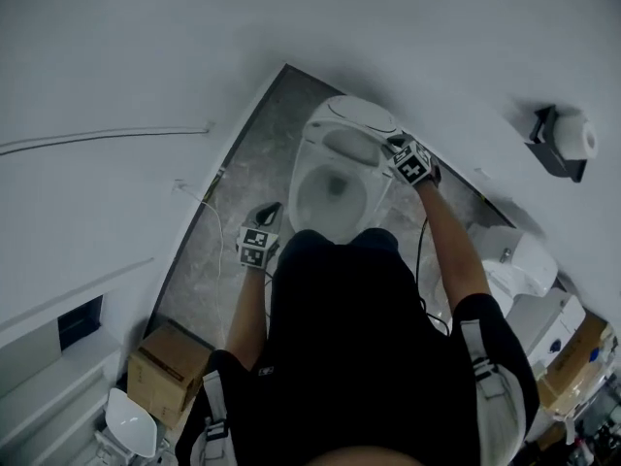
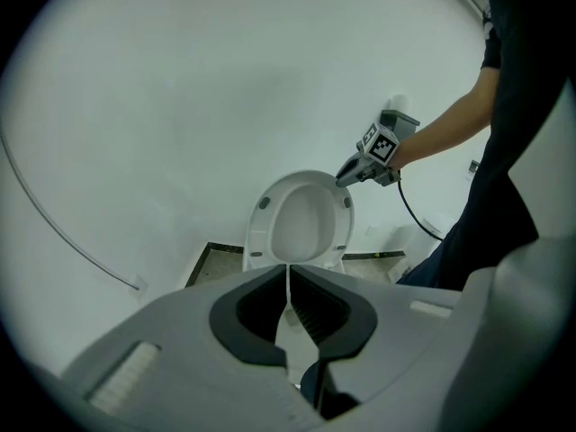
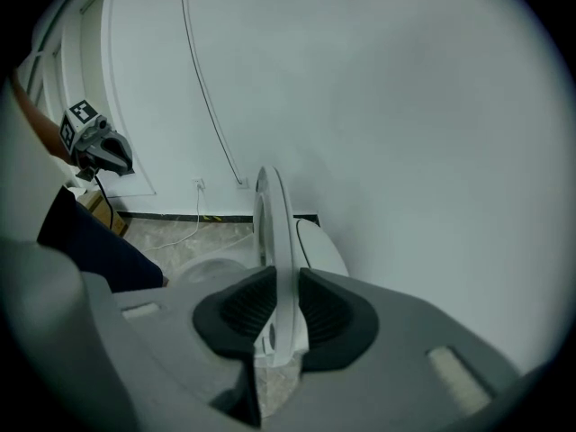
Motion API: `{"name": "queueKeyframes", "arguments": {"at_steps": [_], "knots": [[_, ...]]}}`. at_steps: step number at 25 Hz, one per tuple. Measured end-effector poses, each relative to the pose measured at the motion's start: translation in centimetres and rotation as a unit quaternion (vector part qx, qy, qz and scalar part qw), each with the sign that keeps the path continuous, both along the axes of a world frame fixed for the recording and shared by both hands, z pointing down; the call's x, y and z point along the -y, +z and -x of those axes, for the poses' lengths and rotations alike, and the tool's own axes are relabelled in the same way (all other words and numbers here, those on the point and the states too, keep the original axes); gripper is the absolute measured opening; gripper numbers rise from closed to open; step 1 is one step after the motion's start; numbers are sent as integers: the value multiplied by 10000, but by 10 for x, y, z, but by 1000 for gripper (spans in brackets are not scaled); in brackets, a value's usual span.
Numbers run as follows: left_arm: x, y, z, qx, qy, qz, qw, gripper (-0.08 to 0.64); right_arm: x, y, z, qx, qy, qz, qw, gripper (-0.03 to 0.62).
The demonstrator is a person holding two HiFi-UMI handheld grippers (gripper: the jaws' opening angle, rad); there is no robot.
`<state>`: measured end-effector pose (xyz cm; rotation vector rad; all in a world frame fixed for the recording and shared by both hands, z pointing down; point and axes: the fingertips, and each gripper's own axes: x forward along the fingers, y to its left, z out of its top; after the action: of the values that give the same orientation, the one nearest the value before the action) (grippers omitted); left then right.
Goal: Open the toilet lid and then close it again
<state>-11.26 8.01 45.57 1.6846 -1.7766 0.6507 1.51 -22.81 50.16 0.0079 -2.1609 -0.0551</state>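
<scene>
L tool (image 2: 288,275) sits nearest the person, off the bowl's (image 1: 302,202) front-left. Its jaws are pinched together w/ nothing in them, so it's not in play. Beyond the bowl's opening, R tool (image 3: 277,309) is clamped narrow on the lid (image 3: 270,223), gripping its thin free edge at the bowl's right-rear. Lid stands approx. upright over the bowl's back end, long axis running up from the hinge. Closing prob. means swinging it fwd & down over the bowl, toward the person, R hand only.

Torso (image 1: 359,348) hides toilet bowl (image 1: 335,194) front
</scene>
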Motion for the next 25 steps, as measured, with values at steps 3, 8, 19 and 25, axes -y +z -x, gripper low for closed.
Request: {"name": "queueKeyframes", "arguments": {"at_steps": [3,8,19,25], "knots": [[-1,-2,-12,-182,-348,-119,9992,20,13,6,3,-1,48,189,9998,77],[-6,-2,-25,-334,-626,-175,9973,21,27,8,6,-25,124,311,9994,77],[-25,7,-34,-383,-1086,-98,9933,21,45,18,10,-62,18,320,9995,77],[-38,7,-39,-397,-1146,-63,9926,21,44,16,10,11,113,284,9995,77]]}}
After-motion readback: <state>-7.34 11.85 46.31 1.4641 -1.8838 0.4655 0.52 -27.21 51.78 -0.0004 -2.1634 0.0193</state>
